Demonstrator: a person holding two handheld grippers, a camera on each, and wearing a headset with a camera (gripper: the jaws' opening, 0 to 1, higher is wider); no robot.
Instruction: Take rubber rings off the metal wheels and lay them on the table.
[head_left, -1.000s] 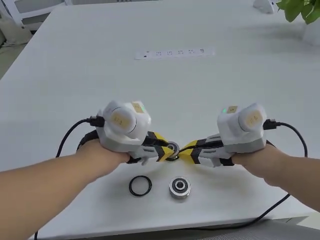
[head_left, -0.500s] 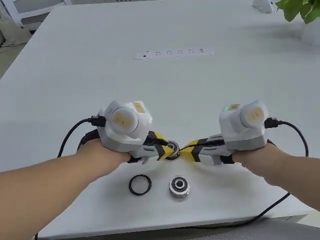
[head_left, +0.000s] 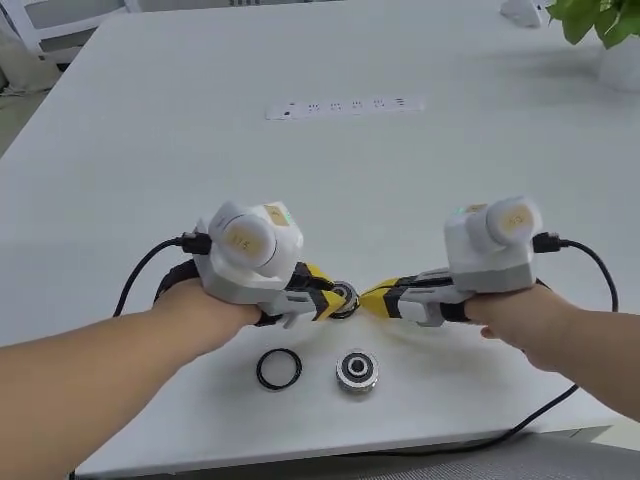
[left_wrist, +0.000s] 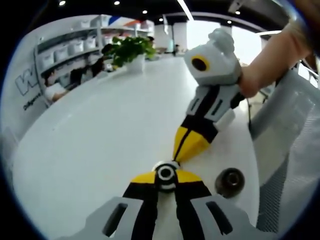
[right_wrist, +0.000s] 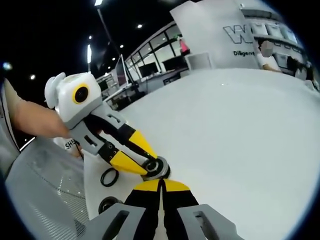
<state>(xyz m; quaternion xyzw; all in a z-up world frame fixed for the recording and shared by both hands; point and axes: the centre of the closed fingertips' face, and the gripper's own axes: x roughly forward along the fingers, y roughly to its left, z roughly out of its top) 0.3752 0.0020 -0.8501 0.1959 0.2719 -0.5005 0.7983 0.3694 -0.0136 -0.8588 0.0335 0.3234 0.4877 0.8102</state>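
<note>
left gripper (head_left: 324, 293): fingers clenched on a small metal wheel (head_left: 344, 297), held low over the bench (head_left: 150, 150) between the two hands. right gripper (head_left: 373, 297): fingers closed to a thin seam in its own view, tip touching the wheel's rim. cannot tell whether a lip of rubber is caught in that seam.

on the bench, toward the person's edge: one loose rubber ring (head_left: 279, 368) lying flat. just beside it but apart, a second wheel (head_left: 357, 369), which looks stripped. both lie straight on the bench, no tray or bin under them.

handling, my read:
- the wheel is stiff, dense for its bulk, smooth metal, and apt to twist in a grip.
- it is best clamped across its flat faces, as the left has it, leaving the rim free.
- rubber on that rim, judging by the loose ring, would be thin, soft, stretchy and grippy.
- take it at the outer edge, nip a small bite and peel sideways off the rim.
- it will likely cling, then snap loose, and is light enough to flick away.
- it is not fragile, though a hard pinch could nick it.

far side: a power strip (head_left: 345, 104), a plant (head_left: 590, 18) at the corner.
</note>
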